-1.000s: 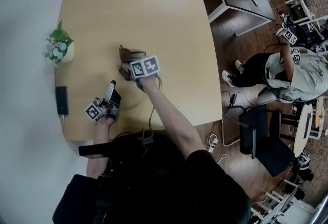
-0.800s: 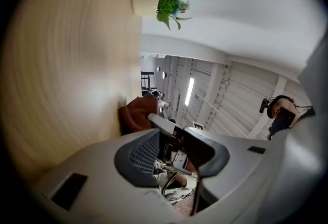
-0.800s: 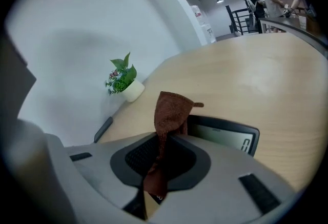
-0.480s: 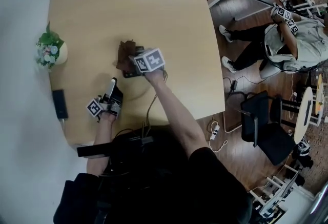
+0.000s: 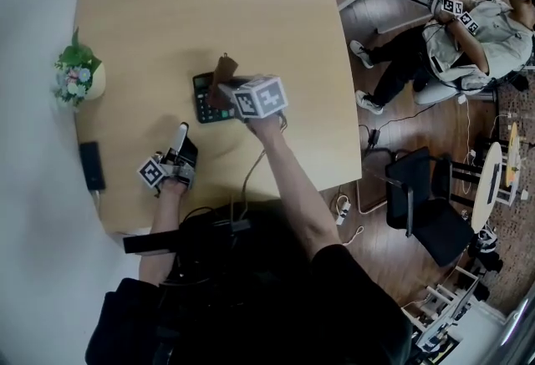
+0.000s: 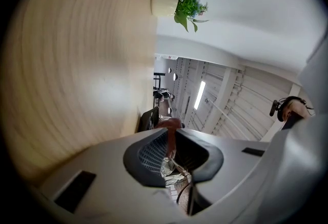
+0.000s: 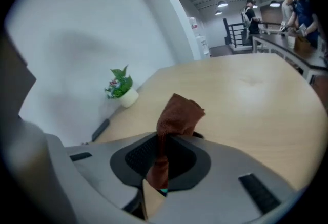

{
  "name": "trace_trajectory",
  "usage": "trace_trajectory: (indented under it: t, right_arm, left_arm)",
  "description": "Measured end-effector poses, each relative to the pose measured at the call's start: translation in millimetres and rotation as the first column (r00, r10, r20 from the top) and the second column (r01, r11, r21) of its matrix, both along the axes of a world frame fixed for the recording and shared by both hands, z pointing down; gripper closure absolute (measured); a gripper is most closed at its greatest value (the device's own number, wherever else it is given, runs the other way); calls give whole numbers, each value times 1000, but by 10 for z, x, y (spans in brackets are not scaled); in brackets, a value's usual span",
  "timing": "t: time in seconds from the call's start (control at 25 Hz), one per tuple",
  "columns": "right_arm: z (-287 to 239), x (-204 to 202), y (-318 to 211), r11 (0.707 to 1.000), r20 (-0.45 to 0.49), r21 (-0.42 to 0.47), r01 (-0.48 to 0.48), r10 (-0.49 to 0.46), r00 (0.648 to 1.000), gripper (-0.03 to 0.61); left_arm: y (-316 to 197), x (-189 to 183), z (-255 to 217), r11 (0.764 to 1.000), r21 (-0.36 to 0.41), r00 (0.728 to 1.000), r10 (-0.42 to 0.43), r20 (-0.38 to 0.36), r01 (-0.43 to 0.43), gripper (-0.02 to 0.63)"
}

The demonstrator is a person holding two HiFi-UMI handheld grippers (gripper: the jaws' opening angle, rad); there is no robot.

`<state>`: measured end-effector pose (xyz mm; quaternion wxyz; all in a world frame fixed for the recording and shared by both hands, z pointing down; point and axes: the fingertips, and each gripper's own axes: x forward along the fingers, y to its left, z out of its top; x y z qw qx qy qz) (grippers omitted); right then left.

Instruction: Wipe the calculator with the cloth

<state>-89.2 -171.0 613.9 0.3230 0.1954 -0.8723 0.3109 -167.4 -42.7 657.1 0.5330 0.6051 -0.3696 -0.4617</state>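
With right fingers (image 7: 137, 160) clamped on cloth (image 7: 179, 113), lower it flat onto calculator (image 5: 207, 98) at table (image 5: 209, 12) centre; sweep lightly across keys. With left fingers (image 6: 148, 154), just closing to near shut, seemingly empty, pin calculator's near edge.

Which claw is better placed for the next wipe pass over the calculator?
Right. The right claw grips the brown cloth at the black calculator's edge. The left claw, whose jaws have just been closing on nothing, sits apart, nearer the person.
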Motion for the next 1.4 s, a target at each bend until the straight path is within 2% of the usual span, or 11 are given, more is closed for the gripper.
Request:
trace_trajectory:
  t: [0.08,0.12,0.28,0.36,0.76,0.92,1.0,1.12,1.2,1.24,1.4]
  right_arm:
    - [-53,-365,167,997,75,-37,71,-68,995,531]
    - [-12,-507,222,994,73,-37,105,-103,992,531]
    - [370,-647,203,987,-59,-8,162,-162,985,531]
    - [476,-515,136,988,-109,0,152,-151,982,528]
    - [584,449,-205,999,-201,22,42,-36,979,526]
    - [623,881,-315,999,-289,52,-14,29,957,529]
    - [493,952,-328,997,-279,70,-43,61,958,531]
    - [85,519,-174,999,-96,34,-29,32,995,531]
    - [-103,4,28,999,54,-14,41,-40,998,531]
    - [-108,-208,114,996,81,-22,82,-80,993,531]
    - [312,-553,190,985,-35,-25,171,-172,985,530]
  left_arm:
    - [2,-7,5,1000,1,1000,-3,-11,3,561]
    - [8,-9,12,1000,2,1000,-5,-13,5,561]
    - [11,0,17,1000,8,1000,-7,-7,7,561]
    - [8,3,19,1000,5,1000,-4,-5,4,561]
    - [6,-2,-6,1000,-1,1000,-6,-4,6,577]
    - [11,-15,3,1000,-1,1000,-5,6,5,580]
    - [8,-10,16,1000,-4,1000,-2,8,2,580]
    - [2,-8,8,1000,-8,1000,2,6,-2,580]
    - [13,-13,2,1000,-8,1000,-1,5,1,581]
    - [16,-8,3,1000,-6,1000,-2,4,2,581]
    - [15,5,31,1000,-4,1000,-9,8,10,583]
